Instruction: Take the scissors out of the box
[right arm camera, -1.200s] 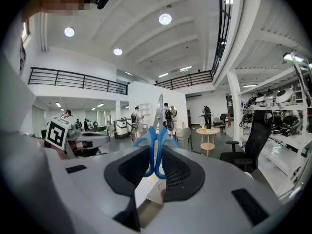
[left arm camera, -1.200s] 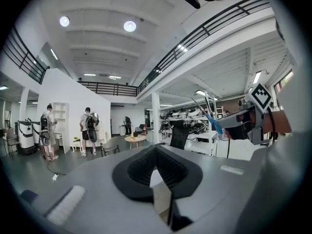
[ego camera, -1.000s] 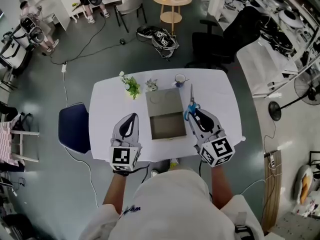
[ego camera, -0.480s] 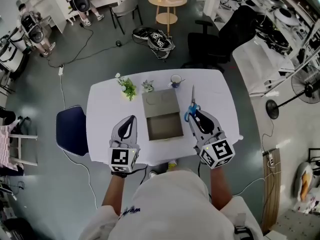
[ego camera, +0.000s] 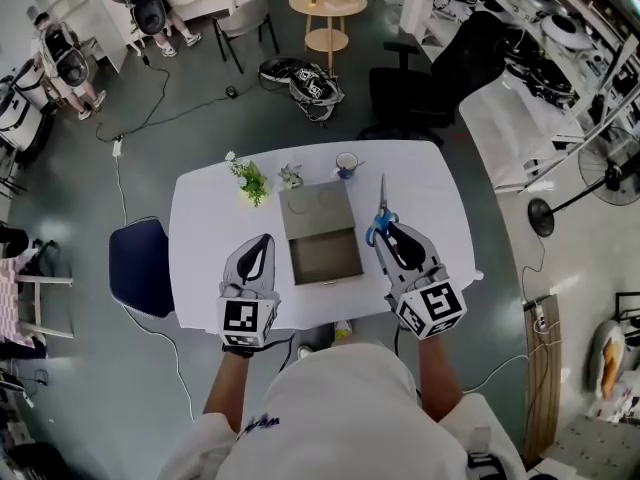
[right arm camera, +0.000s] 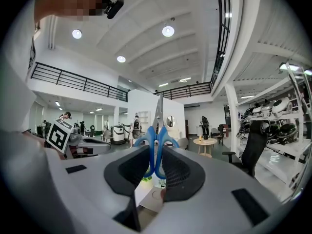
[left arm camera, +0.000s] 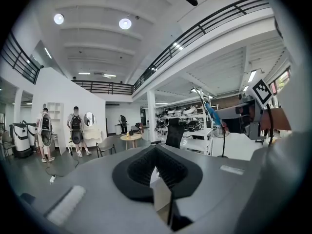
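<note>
Tabletop [ego camera: 205,223]: white, carries open box [ego camera: 322,236] at centre, small plants and cup at far edge.
Box: looks empty inside, lid flap lying back.
Left tool [ego camera: 263,241]: left of box, jaws pressed together, nothing between.
Right tool [ego camera: 388,236]: right of box, pinching blue handles of scissors [ego camera: 381,206], blades pointing away.
Step, judged: scissors out of box, carry phase.
Next likely: lower onto bare tabletop right of box, then spread jaws; keep blades off cup.

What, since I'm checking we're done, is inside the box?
The box shows only its bare bottom; shadowed edges are unclear. The scissors are out, clamped in the right gripper.
</note>
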